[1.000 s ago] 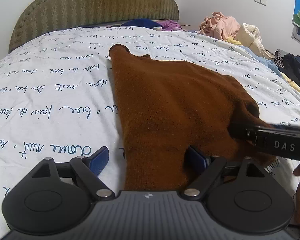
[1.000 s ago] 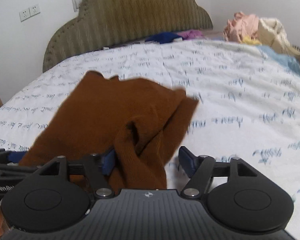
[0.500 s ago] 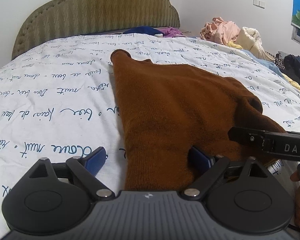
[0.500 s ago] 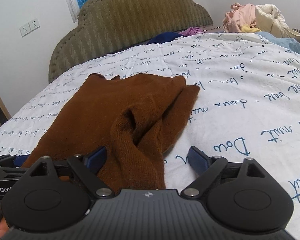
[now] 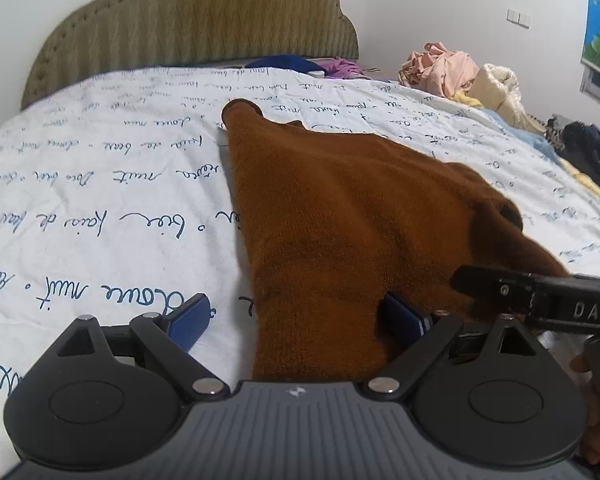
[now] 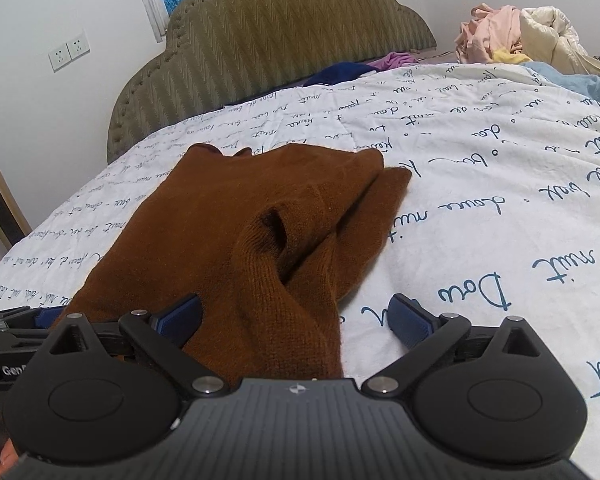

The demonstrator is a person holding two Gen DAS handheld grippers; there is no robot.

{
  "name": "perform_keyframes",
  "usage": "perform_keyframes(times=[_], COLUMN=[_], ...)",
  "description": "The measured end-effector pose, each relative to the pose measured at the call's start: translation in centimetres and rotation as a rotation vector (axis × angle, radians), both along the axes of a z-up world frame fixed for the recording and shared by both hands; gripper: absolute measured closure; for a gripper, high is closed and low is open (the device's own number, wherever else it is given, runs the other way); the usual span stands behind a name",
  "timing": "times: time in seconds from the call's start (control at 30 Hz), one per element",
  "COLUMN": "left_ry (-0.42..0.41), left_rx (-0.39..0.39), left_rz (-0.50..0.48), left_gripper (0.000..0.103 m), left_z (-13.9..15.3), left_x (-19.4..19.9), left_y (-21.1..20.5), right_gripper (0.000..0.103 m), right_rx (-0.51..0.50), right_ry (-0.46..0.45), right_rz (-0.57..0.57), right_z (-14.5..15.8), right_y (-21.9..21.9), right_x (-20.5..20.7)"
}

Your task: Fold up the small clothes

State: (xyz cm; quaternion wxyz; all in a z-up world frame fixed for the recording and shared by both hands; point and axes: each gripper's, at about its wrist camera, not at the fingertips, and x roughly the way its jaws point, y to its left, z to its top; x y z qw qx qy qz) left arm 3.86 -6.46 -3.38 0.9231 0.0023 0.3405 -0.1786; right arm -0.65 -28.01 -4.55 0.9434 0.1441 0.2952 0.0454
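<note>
Both grippers stand wide — the left gripper (image 5: 298, 322) gripping nothing, the right gripper (image 6: 296, 318) with jaws that have just been opening, pads off the cloth. Between each pair of fingers and stretching ahead lies the brown knit garment (image 5: 352, 216) on the script-printed bedsheet (image 5: 100, 200).

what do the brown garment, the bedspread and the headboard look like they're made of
Brown garment: a soft knit, probably wool or acrylic; fine ribbed stitches and a fuzzy matte surface show near the camera.
Bedspread: thin woven cloth, likely cotton, white, matte, printed with dark cursive script; it lies in shallow wrinkles.
Headboard: padded upholstery in olive zigzag-textured fabric, with stud trim along its scalloped edge.
</note>
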Motion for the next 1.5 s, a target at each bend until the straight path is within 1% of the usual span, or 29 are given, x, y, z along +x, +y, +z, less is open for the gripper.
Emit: perform_keyframes(times=[0.1,0.23,0.37,0.47,0.5,0.53,0.57,0.6,0.63,0.67,0.7,0.73,0.77,0.8,0.87,0.97,1.03,1.1,1.13,1.17,1.2,1.23,1.27,1.3,1.33,1.37,1.43,1.5], left_ry=[0.062,0.168,0.276,0.364,0.376,0.377,0.377,0.383,0.393,0.402,0.407,0.407,0.405,0.396,0.353,0.265,0.219,0.224,0.234,0.239,0.234,0.222,0.207,0.194,0.183,0.171,0.149,0.125], left_rx=[-0.092,-0.255,-0.419,-0.531,-0.546,-0.547,-0.543,-0.535,-0.521,-0.5,-0.493,-0.496,-0.499,-0.5,-0.47,-0.402,-0.388,-0.381,-0.363,-0.331,-0.296,-0.263,-0.249,-0.242,-0.233,-0.222,-0.192,-0.145], left_rz=[-0.01,-0.023,-0.061,-0.126,-0.134,-0.134,-0.134,-0.132,-0.13,-0.128,-0.13,-0.126,-0.121,-0.118,-0.11,-0.092,-0.083,-0.078,-0.082,-0.087,-0.087,-0.082,-0.076,-0.07,-0.064,-0.057,-0.037,-0.017], left_gripper=[0.009,0.009,0.009,0.01,0.01,0.011,0.014,0.03,0.054,0.062,0.072,0.078,0.08,0.084,0.086,0.087,0.087,0.087,0.087,0.085,0.084,0.08,0.077,0.074,0.07,0.068,0.061,0.058], left_z=[0.7,0.9,0.4,-0.2,-0.4,-0.5,-0.6,-0.6,-0.8,-0.9,-1.2,-1.3,-1.4,-1.3,-0.5,1.2,2.1,2.2,2.0,1.8,1.5,1.5,1.6,1.8,2.1,2.3,2.6,2.7], left_x=[0.9,2.6,4.2,5.6,5.9,6.2,6.4,6.6,6.8,6.9,7.0,7.0,6.9,6.8,6.4,5.2,4.4,3.8,3.5,3.1,2.7,2.3,1.8,1.4,1.1,0.7,-0.1,-0.8], left_y=[1.5,4.0,5.5,4.8,4.3,3.9,3.7,3.5,3.4,3.4,3.5,3.7,4.0,4.0,4.1,4.2,5.1,6.0,6.1,6.0,5.8,5.5,5.6,5.8,5.9,6.0,6.4,6.4], right_gripper=[0.005,0.006,0.007,0.01,0.011,0.012,0.016,0.023,0.027,0.036,0.047,0.055,0.064,0.068,0.07,0.072,0.073,0.073,0.073,0.072,0.068,0.065,0.065,0.061,0.06,0.058,0.052,0.043], right_rx=[0.011,0.038,0.168,0.302,0.346,0.376,0.393,0.405,0.422,0.444,0.467,0.485,0.505,0.545,0.604,0.628,0.632,0.592,0.572,0.548,0.509,0.48,0.466,0.444,0.412,0.37,0.283,0.218], right_ry=[0.004,0.037,0.07,0.095,0.102,0.106,0.108,0.105,0.108,0.114,0.124,0.136,0.147,0.149,0.147,0.13,0.112,0.116,0.128,0.143,0.16,0.169,0.165,0.16,0.156,0.15,0.143,0.141], right_rz=[0.005,0.064,0.144,0.181,0.183,0.185,0.182,0.177,0.169,0.156,0.143,0.131,0.121,0.112,0.093,0.097,0.135,0.159,0.167,0.168,0.159,0.149,0.148,0.142,0.134,0.128,0.116,0.119], right_z=[0.1,0.5,0.7,0.6,0.5,0.4,0.2,0.1,-0.1,-0.3,-0.4,-0.7,-1.0,-1.4,-1.8,-1.4,-0.8,-0.2,-0.2,-0.3,-0.3,-0.3,-0.1,0.2,0.5,0.9,1.6,1.9], right_y=[-0.2,-0.1,-0.9,-1.5,-1.7,-1.8,-1.9,-2.0,-2.1,-2.4,-2.7,-2.9,-3.0,-3.2,-3.1,-2.2,-1.3,-0.4,0.0,0.4,0.6,0.8,1.0,1.2,1.4,1.7,2.1,2.3], right_x=[-0.1,-0.5,-0.5,0.8,1.5,2.1,2.8,3.3,3.8,4.1,4.2,4.4,4.4,4.5,4.4,4.2,4.1,3.9,3.8,3.7,3.5,3.3,3.0,2.6,2.1,1.7,0.5,-0.5])
